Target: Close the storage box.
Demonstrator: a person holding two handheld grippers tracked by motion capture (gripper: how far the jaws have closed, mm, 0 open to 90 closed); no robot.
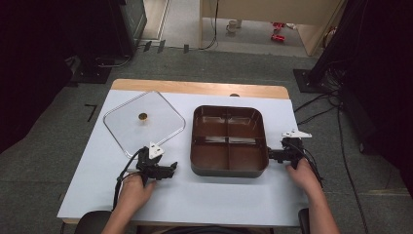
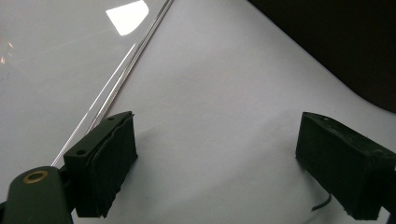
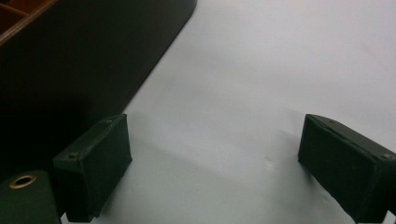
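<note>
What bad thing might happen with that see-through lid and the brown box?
The clear lid lies flat on the table, so the open left hand-held gripper may slip off its thin edge. The lid's near corner also sits close to the divided tray, so lifting it carelessly might knock the tray.

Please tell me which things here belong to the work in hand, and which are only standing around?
Belong to the work:
- brown four-compartment tray
- clear square lid with a brass knob
- left gripper, jaws open beside the lid's edge
- right gripper, jaws open beside the tray

Only around:
- white cup on the floor
- red things on the floor
- cables
</note>
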